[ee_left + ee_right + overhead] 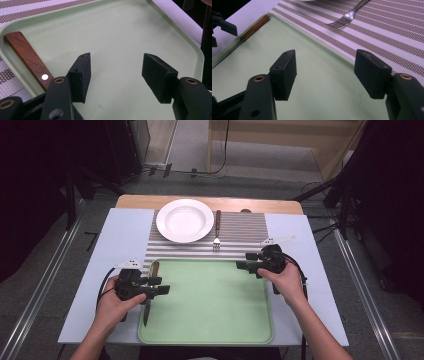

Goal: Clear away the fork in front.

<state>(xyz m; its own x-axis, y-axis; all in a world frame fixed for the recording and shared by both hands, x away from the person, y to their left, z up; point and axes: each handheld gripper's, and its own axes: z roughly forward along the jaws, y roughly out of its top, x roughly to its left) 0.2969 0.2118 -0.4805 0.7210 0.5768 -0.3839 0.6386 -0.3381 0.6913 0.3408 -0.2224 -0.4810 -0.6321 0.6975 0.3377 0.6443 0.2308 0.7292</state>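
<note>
Both grippers hover over the green tray (210, 320) with their jaws wide apart and nothing between them. Just beside the left gripper (116, 75), on its left, lies the knife (30, 58) (its wooden handle rests on the tray's edge, not touched by the jaws). Ahead of the right gripper (325, 72), on the striped mat (387, 32), lies the fork (347, 16), near the white plate (184, 220).
</note>
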